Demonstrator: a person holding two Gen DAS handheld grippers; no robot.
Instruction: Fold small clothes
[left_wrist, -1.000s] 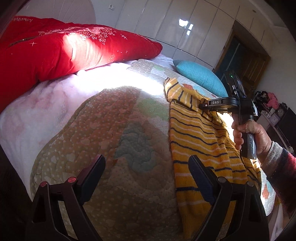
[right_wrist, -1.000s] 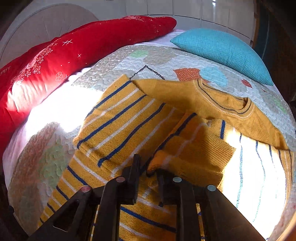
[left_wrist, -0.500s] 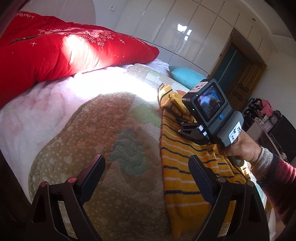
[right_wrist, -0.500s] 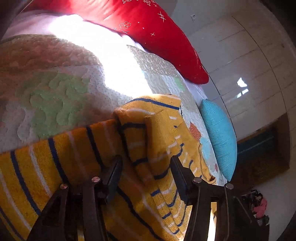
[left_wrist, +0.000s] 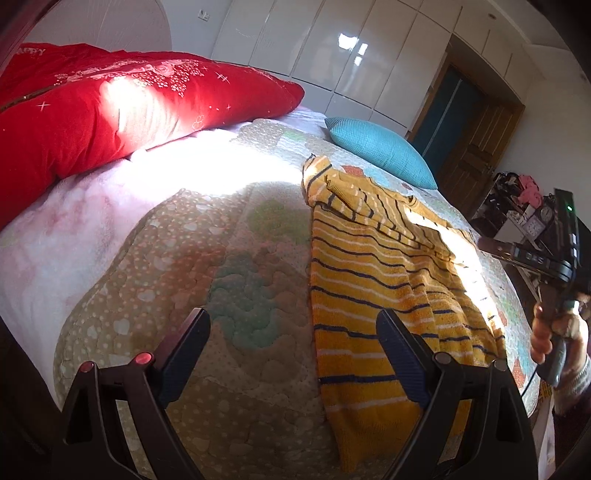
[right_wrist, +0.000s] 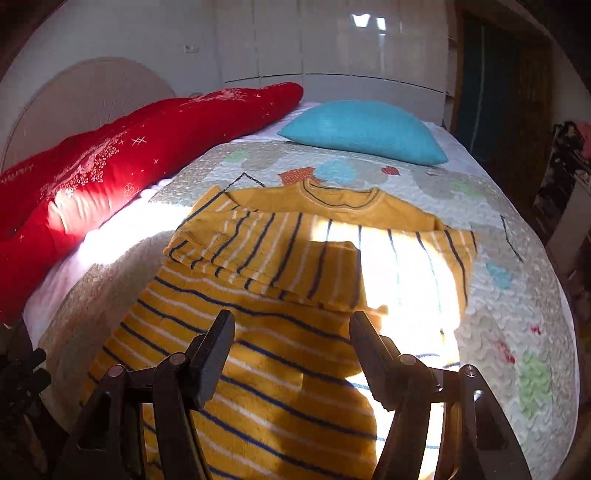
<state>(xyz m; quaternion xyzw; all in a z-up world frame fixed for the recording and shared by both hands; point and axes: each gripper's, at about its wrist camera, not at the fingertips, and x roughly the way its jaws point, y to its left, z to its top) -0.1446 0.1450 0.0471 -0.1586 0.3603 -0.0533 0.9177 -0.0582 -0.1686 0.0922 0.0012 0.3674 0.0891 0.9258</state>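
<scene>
A quilted bed (right_wrist: 517, 302) fills both views, with a red pillow (right_wrist: 122, 166) and a blue cushion (right_wrist: 365, 129) near its head. The yellow striped sweater (right_wrist: 280, 295) lies flat on the quilt — one sleeve folded across its chest. The left gripper (left_wrist: 291, 339) hovers wide open over the sweater's edge, empty; the right gripper (right_wrist: 291, 332) — jaws opening — holds nothing above the sweater.

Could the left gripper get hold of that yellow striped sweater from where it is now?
Probably yes. The left gripper is open and holds nothing, and the sweater lies flat on the quilt just ahead, its near edge by the right-hand finger. Nothing lies between; the right gripper is opening with nothing pinched.
</scene>
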